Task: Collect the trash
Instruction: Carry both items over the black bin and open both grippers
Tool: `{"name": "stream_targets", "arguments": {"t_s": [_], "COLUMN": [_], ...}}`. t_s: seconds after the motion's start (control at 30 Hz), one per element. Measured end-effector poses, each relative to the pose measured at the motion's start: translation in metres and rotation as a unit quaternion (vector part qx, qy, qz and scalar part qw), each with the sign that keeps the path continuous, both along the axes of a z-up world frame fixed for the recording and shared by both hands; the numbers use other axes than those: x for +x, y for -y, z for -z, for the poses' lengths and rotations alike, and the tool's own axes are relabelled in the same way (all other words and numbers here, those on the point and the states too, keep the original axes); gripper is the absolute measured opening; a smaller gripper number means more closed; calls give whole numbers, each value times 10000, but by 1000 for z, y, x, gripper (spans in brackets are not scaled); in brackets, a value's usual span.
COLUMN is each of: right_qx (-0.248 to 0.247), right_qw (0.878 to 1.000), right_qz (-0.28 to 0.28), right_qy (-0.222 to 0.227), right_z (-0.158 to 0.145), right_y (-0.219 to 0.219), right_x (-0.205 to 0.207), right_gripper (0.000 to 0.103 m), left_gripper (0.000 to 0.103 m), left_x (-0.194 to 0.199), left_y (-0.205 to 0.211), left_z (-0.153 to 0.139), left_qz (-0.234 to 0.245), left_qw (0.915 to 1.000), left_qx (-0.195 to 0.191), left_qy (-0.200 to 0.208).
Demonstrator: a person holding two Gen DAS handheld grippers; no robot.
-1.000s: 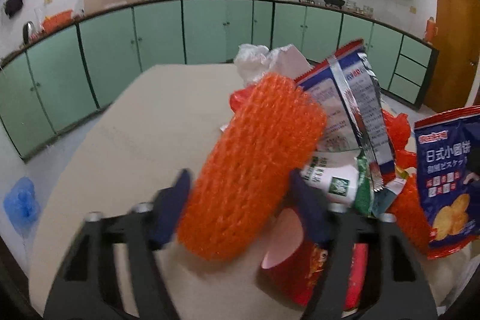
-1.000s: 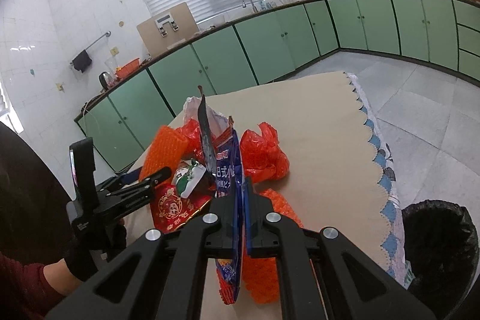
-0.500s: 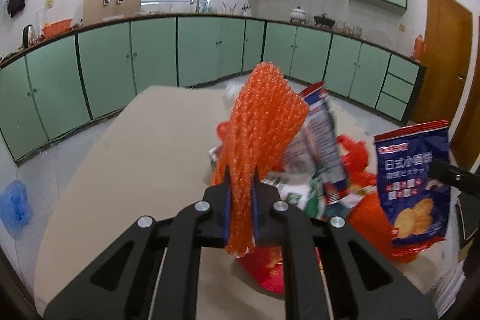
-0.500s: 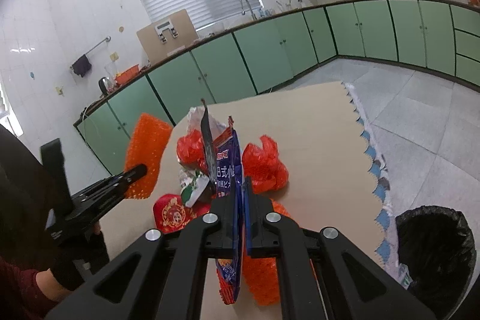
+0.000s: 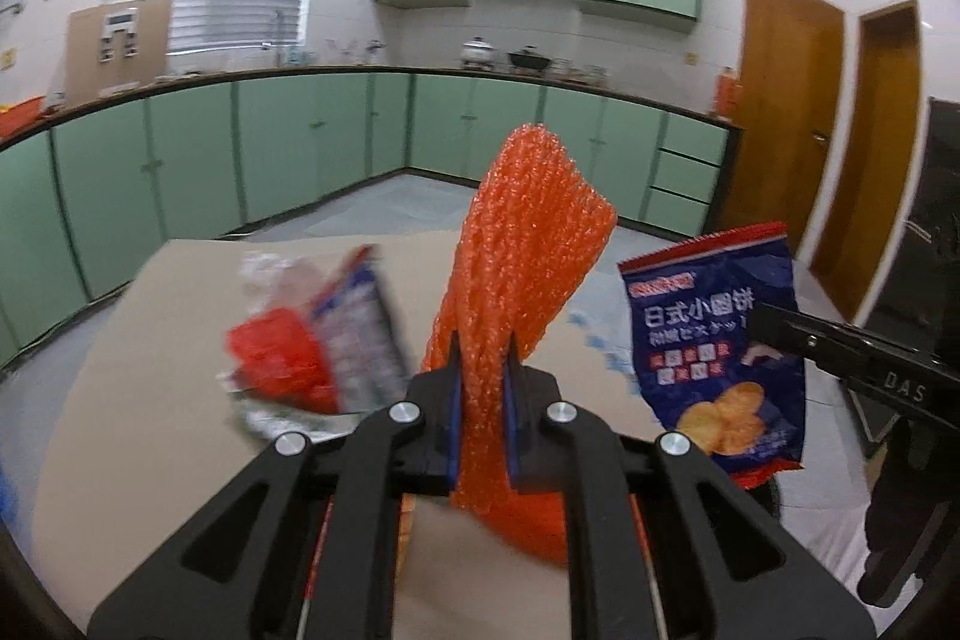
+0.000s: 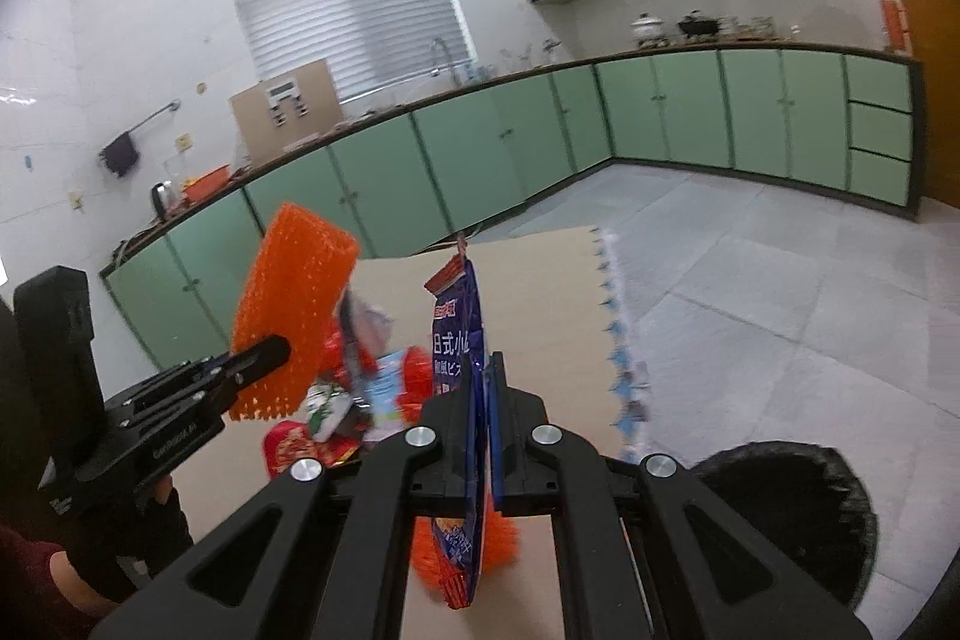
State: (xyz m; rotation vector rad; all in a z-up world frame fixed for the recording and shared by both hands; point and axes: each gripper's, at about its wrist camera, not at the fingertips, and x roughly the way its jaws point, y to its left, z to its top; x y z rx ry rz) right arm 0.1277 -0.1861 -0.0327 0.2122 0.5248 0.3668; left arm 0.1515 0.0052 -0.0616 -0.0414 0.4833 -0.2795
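Above the tan surface (image 5: pixel 150 340), the left gripper (image 5: pixel 483 418) points slightly downward with its jaws clamped on an orange foam net sleeve (image 5: pixel 528 244), which stands up and fans wider above the blue pads. The jaws have just been closing, and the sleeve is squeezed flat between them. To its right, the right gripper (image 6: pixel 480 442) tilts at much the same angle, its jaws pressed together on a blue snack bag (image 6: pixel 465 370) held edge-on; in the left wrist view the same bag (image 5: pixel 714 346) hangs clear of the surface, showing its printed front. A gloved hand (image 6: pixel 108 538) with a dark red sleeve holds the left gripper's handle at the near left.

Beneath and between the two grippers, a pile of leftover wrappers (image 5: pixel 312 340) lies on the surface: red plastic, a silver-lined packet and a white crumpled piece, all blurred. More orange netting (image 6: pixel 468 538) lies just beyond the right gripper's jaws. On the floor at the near right, beside the surface's scalloped edge, stands a bin with a black liner (image 6: pixel 798 508). Green cabinets (image 5: pixel 180 160) line the far walls.
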Motion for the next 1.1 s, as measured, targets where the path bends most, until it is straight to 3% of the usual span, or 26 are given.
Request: {"name": "stream_targets", "arguments": {"t_s": [0.43, 0.87, 1.1], "right_qx": [-171, -174, 52], "right_qw": [9909, 9664, 9525], "right_qz": [1326, 2427, 2777], "right_qy": [-168, -832, -1245], "right_z": [10, 68, 100], "right_y": [102, 196, 223], "right_x": [-20, -31, -28], "right_gripper": [4, 4, 4], "left_gripper": [9, 9, 12], "left_x": [27, 48, 61], "left_y": [119, 238, 275], "left_z": [28, 73, 100], "left_qz": [1283, 2205, 2451], "left_qw": [9911, 9722, 9617], "left_qx": [-42, 224, 438], "left_qy": [-350, -756, -1146]}}
